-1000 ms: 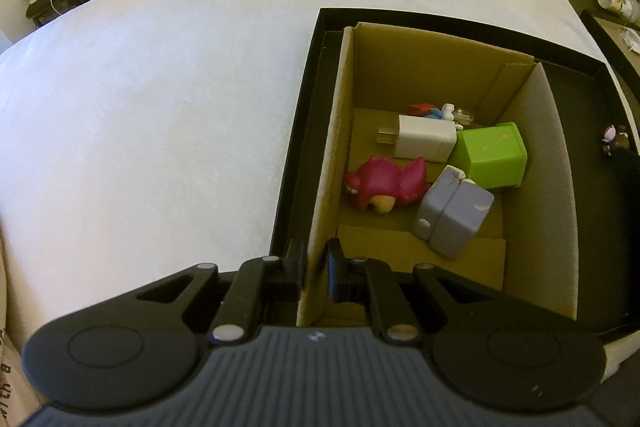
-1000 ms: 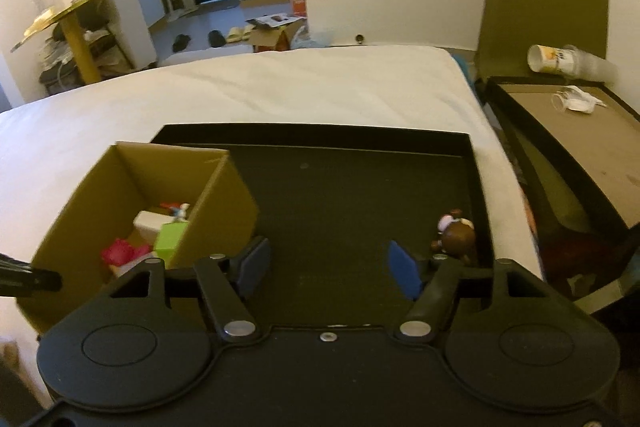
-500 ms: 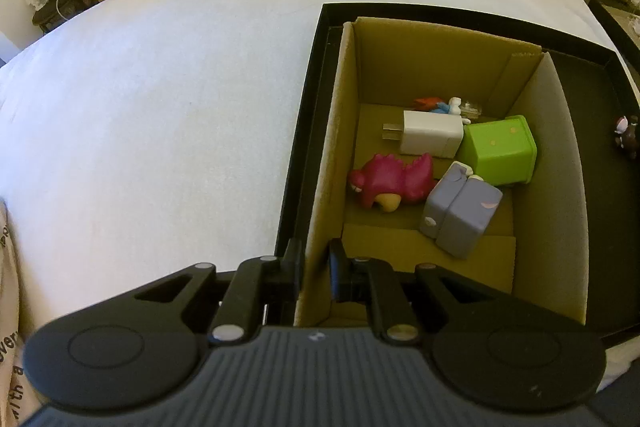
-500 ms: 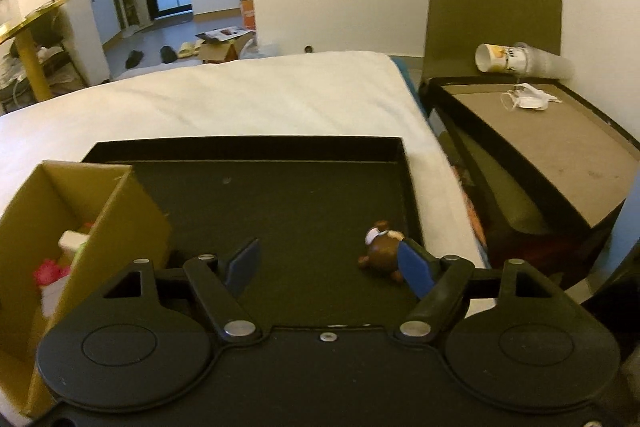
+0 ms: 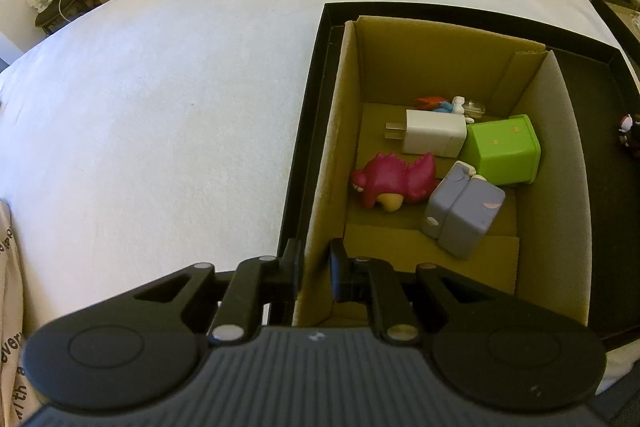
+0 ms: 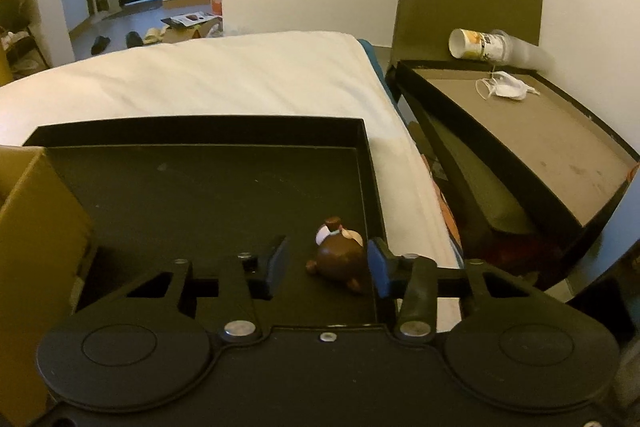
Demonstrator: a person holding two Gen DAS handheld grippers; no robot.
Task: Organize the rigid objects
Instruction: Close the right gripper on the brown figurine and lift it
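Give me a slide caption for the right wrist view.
Right gripper, fingers closing around a brown bear toy lying on the black tray beside the cardboard box.

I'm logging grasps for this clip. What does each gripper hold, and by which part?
Left gripper: cardboard box, by its near wall. Right gripper: nothing yet; brown bear figure lies between its closing fingers.

Tan cardboard box (image 5: 440, 67) in black tray (image 6: 200, 187) on white bed (image 5: 160, 87). Inside: pink dino toy (image 5: 394, 181) w/ yellow belly, white charger (image 5: 434, 133), lime-green cube (image 5: 502, 151), lavender-grey block (image 5: 464, 213). On tray, brown bear figure (image 6: 340, 259) w/ white cap; right gripper (image 6: 328, 267) pads blue.
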